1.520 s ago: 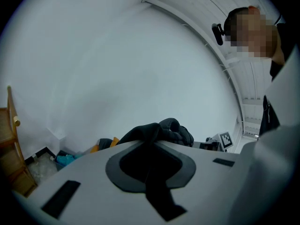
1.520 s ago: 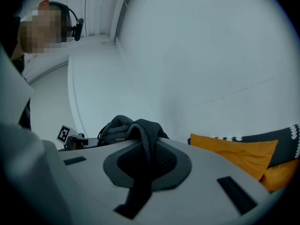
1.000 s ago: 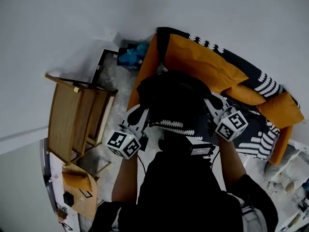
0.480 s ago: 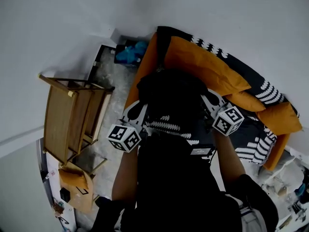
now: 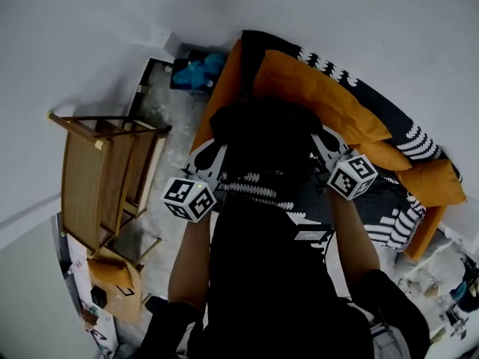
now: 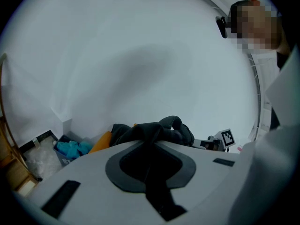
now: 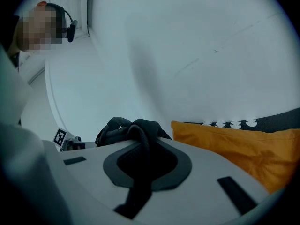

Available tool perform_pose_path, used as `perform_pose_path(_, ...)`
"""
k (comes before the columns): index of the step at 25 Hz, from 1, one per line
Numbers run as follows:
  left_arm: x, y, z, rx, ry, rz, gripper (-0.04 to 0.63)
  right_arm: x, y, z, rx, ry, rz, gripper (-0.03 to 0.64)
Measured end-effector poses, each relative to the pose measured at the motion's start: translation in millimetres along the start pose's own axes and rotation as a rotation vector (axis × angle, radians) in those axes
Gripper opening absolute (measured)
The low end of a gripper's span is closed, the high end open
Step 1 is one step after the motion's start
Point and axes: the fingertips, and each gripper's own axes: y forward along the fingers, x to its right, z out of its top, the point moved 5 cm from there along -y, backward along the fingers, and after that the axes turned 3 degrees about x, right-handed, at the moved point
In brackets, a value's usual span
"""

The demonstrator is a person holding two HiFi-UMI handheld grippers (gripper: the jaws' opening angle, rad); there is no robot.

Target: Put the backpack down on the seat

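Note:
A black backpack [image 5: 262,137] hangs in front of me over the near end of an orange sofa [image 5: 322,99]. My left gripper [image 5: 211,161] is shut on a black strap [image 6: 152,132] at the bag's left side. On the bag's right side my right gripper [image 5: 323,143] is shut on another black strap [image 7: 136,128]. In both gripper views the dark webbing fills the gap between the jaws, at the left gripper [image 6: 149,159] and at the right gripper [image 7: 144,162]. The sofa seat [image 5: 389,193] carries a black and white patterned throw, and the bag hides most of it.
A wooden folding chair [image 5: 105,174] stands on the floor to the left of the sofa. A box with blue stuff [image 5: 196,72] sits in the corner by the wall. Orange cushions [image 5: 434,178] line the sofa back. A brown box [image 5: 120,290] lies at the lower left.
The backpack and both grippers have shifted a little forward, towards the sofa. Both grips on the straps are unchanged.

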Motion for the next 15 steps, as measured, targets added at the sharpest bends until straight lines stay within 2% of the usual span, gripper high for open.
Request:
perform_pose_path(5,-12.9,15.4,1.1,0.004,0.059,0.051,0.047,8.9,15.4,-0.7,-0.028,-0.055,-0.044,0.044)
perform_pose_path(9,-26.1,29.4,-4.0,-0.007,0.061,0.073,0.048,17.4,28.6,-5.9,-0.062,-0.152,-0.109,0.044)
perform_pose_path(15,-38.6,49.1,-12.7,-0.034,0.059,0.089,0.049,39.3,46.6,-15.9,-0.084,-0.155,-0.166,0.044)
